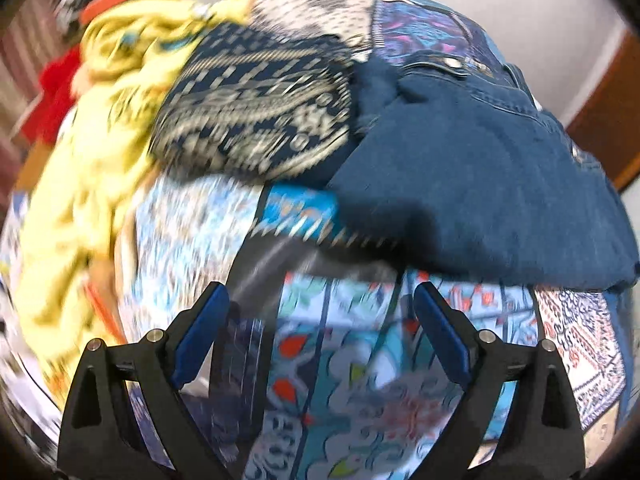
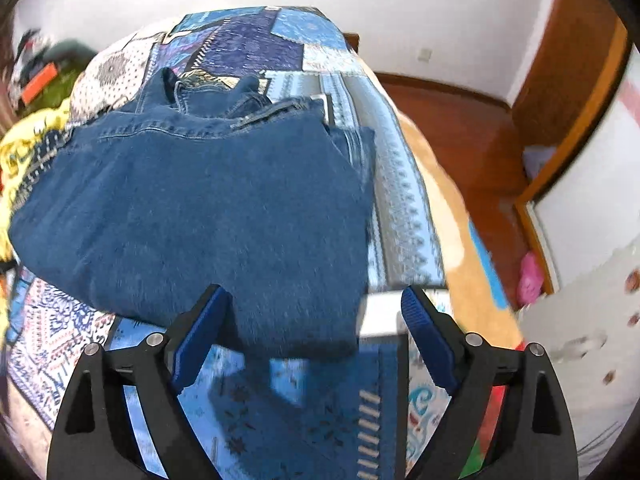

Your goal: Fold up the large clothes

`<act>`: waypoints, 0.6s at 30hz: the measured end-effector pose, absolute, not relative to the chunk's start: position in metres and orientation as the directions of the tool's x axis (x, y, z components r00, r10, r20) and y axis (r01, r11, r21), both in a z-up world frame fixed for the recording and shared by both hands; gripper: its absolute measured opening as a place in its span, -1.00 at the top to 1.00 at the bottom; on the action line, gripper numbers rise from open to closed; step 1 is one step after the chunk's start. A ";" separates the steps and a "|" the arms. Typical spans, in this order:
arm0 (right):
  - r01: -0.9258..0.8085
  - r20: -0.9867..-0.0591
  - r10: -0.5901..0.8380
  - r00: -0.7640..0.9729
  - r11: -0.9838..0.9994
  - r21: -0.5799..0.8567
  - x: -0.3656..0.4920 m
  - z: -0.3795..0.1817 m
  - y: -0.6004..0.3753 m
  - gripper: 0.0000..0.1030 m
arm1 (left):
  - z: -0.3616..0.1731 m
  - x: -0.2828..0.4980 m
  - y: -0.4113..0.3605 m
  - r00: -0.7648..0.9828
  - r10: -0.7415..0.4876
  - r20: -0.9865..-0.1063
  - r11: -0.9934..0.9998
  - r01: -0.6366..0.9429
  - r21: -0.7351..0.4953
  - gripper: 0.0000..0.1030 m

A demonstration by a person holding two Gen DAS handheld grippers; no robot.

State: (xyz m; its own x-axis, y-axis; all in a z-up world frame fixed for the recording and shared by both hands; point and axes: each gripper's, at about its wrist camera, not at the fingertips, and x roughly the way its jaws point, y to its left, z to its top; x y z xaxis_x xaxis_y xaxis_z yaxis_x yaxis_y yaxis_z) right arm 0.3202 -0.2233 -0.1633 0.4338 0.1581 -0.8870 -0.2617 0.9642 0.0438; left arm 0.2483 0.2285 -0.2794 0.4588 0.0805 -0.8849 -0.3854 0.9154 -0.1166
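Observation:
A folded pair of blue jeans (image 2: 192, 204) lies on the patterned patchwork bedspread (image 2: 248, 44), waistband at the far end. In the left wrist view the same jeans (image 1: 480, 184) lie at the upper right. My right gripper (image 2: 314, 300) hangs open over the near edge of the jeans, nothing pinched between its blue pads (image 2: 200, 332). My left gripper (image 1: 320, 296) stands open above the bare bedspread (image 1: 360, 380), just short of the jeans' near left corner. A navy and cream patterned garment (image 1: 256, 112) and a yellow garment (image 1: 80, 168) lie heaped to the left.
A red cloth (image 1: 56, 92) sits at the far left of the pile. To the right of the bed, a wooden floor (image 2: 460, 132), a wood-framed white cabinet (image 2: 580, 184) and a pink object (image 2: 530, 276) on the floor. A tan blanket (image 2: 460, 248) drapes the bed's right edge.

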 end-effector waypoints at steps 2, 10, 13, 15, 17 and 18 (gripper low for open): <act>-0.242 -0.893 0.166 0.417 0.968 0.067 0.320 -0.163 -0.226 -0.69 | -0.278 0.236 0.230 0.470 0.063 -0.881 0.904 -0.400 -0.149 -0.83; -0.289 -0.856 0.186 0.483 0.956 0.045 0.318 -0.133 -0.200 -0.69 | -0.245 0.238 0.215 0.584 -0.125 -0.802 0.871 -0.323 -0.371 -0.83; -0.332 -0.834 0.227 0.503 0.942 0.056 0.317 -0.123 -0.182 -0.69 | -0.253 0.255 0.211 0.593 -0.251 -0.765 0.807 -0.309 -0.503 -0.83; -0.365 -0.828 0.248 0.502 0.929 0.057 0.318 -0.124 -0.168 -0.69 | -0.262 0.265 0.209 0.588 -0.309 -0.748 0.761 -0.319 -0.565 -0.83; -0.390 -0.831 0.254 0.495 0.919 0.049 0.315 -0.128 -0.156 -0.69 | -0.273 0.273 0.210 0.587 -0.354 -0.728 0.709 -0.340 -0.618 -0.83; -0.402 -0.834 0.255 0.489 0.915 0.043 0.315 -0.131 -0.148 -0.69 | -0.278 0.275 0.211 0.591 -0.373 -0.716 0.683 -0.348 -0.643 -0.83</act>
State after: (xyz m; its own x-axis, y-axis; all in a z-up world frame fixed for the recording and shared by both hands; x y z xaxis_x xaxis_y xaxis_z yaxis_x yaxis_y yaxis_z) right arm 0.3154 -0.1483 -0.1312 0.4895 0.2546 -0.8340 -0.4022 0.9145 0.0431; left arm 0.2753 0.2107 -0.2778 0.5906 -0.3727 -0.7157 -0.3481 0.6826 -0.6426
